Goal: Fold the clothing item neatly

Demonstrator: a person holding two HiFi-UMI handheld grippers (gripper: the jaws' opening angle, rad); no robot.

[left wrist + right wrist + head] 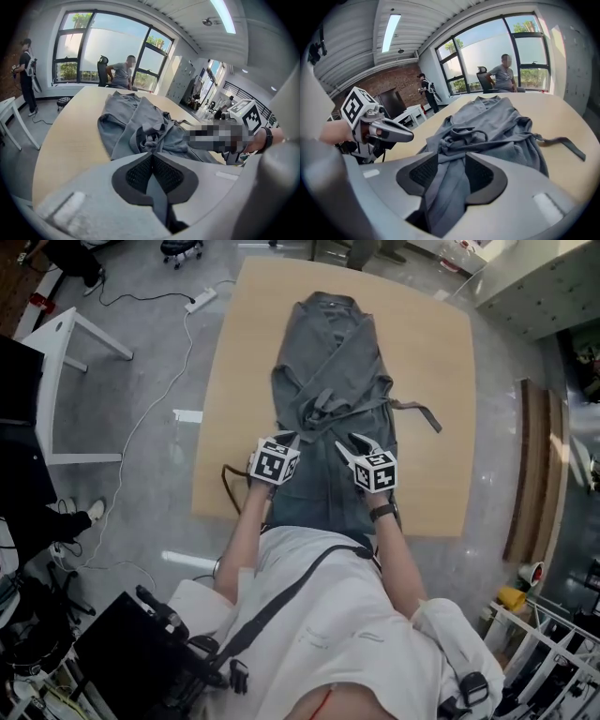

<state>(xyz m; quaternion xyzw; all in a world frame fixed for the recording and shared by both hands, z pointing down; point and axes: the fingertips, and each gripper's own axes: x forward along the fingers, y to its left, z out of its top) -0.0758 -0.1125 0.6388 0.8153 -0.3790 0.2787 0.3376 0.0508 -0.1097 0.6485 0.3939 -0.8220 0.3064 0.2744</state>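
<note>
Grey robe (333,362) lies lengthwise on my tan bench (431,352), belt knotted at the waist, hem toward me. My left tool (152,157) is clenched on a fold of its near edge. My right tool (451,158) stands released, its 2 pads apart with cloth loose between them.

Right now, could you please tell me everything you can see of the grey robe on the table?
The robe is a grey garment of soft, matte cloth, lying lengthwise on the tan table with its collar at the far end. Its sleeves appear folded across the front, and its belt is bunched at the waist, one end trailing to the right. The left gripper is shut on a fold below the waist; the right gripper stands open with cloth between its jaws.
</note>
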